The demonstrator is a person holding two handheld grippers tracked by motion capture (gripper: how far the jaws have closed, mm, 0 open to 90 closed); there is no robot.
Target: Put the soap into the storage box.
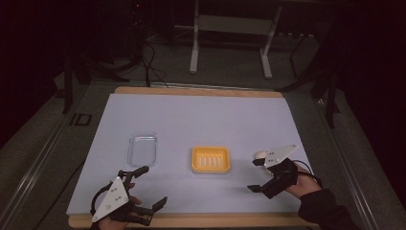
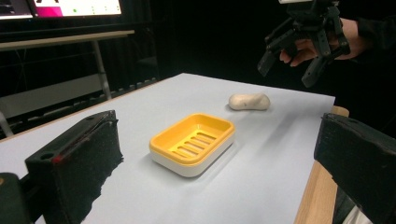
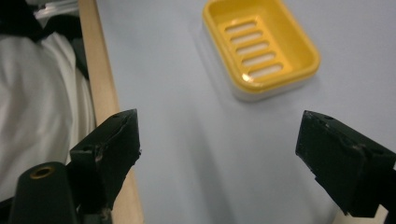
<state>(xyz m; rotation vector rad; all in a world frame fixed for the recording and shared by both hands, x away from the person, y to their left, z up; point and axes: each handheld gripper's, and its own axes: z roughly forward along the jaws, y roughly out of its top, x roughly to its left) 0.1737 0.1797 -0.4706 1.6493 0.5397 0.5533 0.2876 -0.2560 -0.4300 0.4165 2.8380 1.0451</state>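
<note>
A: Where is the soap right now?

B: The pale bar of soap (image 2: pixel 249 101) lies flat on the lilac surface (image 1: pixel 191 115), at about three o'clock from the yellow soap dish (image 1: pixel 210 159) and clear of it. In the high view it peeks out from under the grey plate of the right tongs (image 1: pixel 257 174).

A: So nothing is gripped?

B: Nothing. The right tongs hang just above the surface with the jaws spread wide and empty. I judge they are placed there because the soap is the nearest thing to take, though their camera looks past the jaws toward the dish.

A: And the dish?

B: Upright, slotted tray facing up, near the middle of the surface. That makes it a ready place for the bar, which I think is the point of the work.

A: What about the other hand?

B: The left tongs (image 1: pixel 147 187) sit at about seven o'clock from the dish, near the surface's front edge, also wide open and holding nothing. At roughly ten o'clock from the dish lies a clear lid (image 1: pixel 142 149), flat and apart from it, close to the left tongs; my guess is it is kept aside for them to fit once the soap is in.
</note>
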